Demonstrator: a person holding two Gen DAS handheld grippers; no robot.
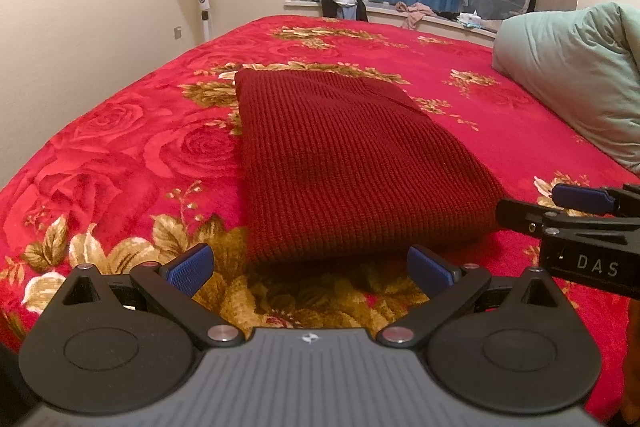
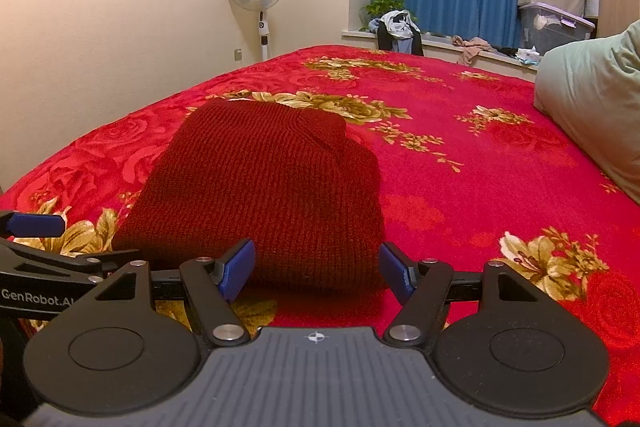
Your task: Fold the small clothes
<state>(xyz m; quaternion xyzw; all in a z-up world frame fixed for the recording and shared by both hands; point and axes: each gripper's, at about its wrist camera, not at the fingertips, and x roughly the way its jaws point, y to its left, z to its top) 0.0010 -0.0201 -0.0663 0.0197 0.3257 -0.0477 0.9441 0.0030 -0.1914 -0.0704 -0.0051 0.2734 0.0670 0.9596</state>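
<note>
Lying folded on bedspread, maroon sweater, just ahead of both spread hand-held grippers

Bedspread open right of sweater; pillow blocks far right.

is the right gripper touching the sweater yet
Apart. In the right wrist view the right gripper is open, and a strip of blanket shows between its pads and the sweater's near edge.
</note>
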